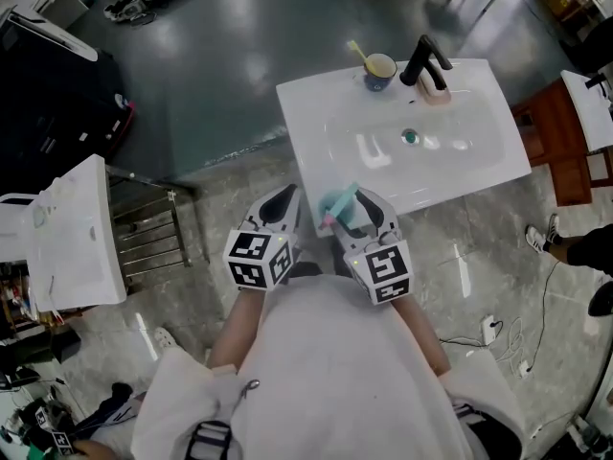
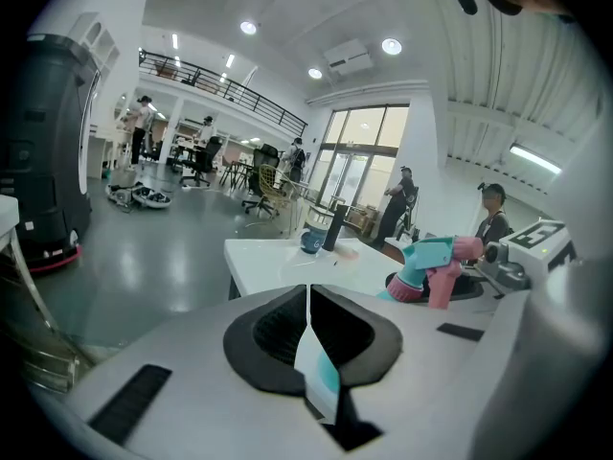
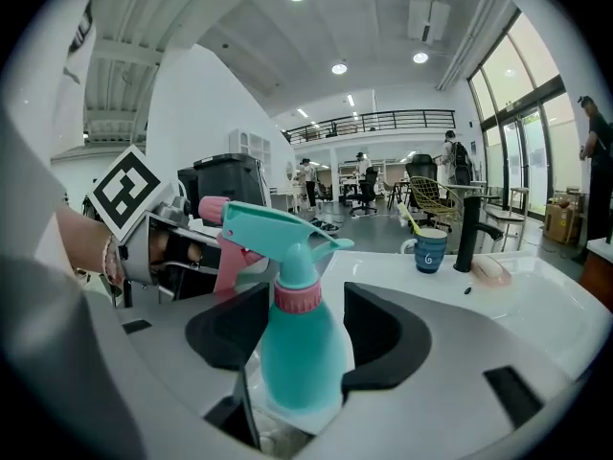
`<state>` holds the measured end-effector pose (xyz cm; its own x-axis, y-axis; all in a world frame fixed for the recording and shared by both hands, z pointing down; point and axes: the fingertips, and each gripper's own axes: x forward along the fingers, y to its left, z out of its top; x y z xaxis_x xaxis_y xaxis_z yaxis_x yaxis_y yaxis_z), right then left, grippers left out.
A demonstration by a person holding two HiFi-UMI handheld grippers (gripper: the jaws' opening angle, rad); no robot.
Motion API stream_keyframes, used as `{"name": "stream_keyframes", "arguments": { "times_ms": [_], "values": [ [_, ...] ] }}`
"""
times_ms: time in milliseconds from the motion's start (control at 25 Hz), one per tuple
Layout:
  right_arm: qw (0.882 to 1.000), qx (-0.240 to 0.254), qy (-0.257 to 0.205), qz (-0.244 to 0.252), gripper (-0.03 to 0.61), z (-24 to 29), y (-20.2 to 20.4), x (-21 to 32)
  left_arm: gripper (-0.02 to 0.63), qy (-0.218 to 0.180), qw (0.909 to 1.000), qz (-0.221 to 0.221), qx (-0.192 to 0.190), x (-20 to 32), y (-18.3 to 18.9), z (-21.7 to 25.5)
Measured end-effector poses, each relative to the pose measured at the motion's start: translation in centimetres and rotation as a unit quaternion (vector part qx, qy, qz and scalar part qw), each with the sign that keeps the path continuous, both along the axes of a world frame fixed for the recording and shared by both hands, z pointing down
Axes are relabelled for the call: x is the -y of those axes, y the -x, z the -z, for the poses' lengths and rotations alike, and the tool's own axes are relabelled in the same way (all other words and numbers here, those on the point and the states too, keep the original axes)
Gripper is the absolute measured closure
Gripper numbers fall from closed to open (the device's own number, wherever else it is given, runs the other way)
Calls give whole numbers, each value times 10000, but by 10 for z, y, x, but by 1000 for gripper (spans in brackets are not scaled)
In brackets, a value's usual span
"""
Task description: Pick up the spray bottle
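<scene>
Spray bottle [image 3: 297, 343], teal with a pink trigger, is seen standing upright at the near edge of the white sink [image 1: 316, 103], parked right between the jaws of the right gripper [image 1: 352, 211]. Those jaws are spread wide around it, and no real squeeze can be made out. Left gripper [image 1: 278, 211] is held just beside it, jaws closed to a thin slit.

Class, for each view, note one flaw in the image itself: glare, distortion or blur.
Head view: bright reflections on the glossy floor and white sink. Left gripper view: fisheye bending, dark corners, washed-out windows. Right gripper view: the close spray bottle looks slightly soft; edges curve.
</scene>
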<state>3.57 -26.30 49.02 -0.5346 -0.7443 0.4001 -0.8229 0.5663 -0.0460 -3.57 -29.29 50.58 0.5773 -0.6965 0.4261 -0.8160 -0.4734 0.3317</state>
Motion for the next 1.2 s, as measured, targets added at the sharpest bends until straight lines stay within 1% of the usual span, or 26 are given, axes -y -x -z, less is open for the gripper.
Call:
{"name": "stream_keyframes", "arguments": {
  "times_ms": [160, 600, 840, 1200],
  "values": [
    [9999, 20, -17, 144, 344, 0, 6, 3, 581, 9, 9999, 93, 38, 3, 4, 0],
    [9979, -126, -288, 568, 344, 0, 17, 10, 581, 54, 9997, 190, 114, 5, -1, -4],
    [9965, -223, -489, 645, 345, 2, 21, 11, 581, 41, 9997, 210, 118, 4, -2, -3],
    [9962, -259, -541, 634, 354, 2, 20, 12, 581, 66, 9995, 274, 130, -1, 1, -6]
  ]
}}
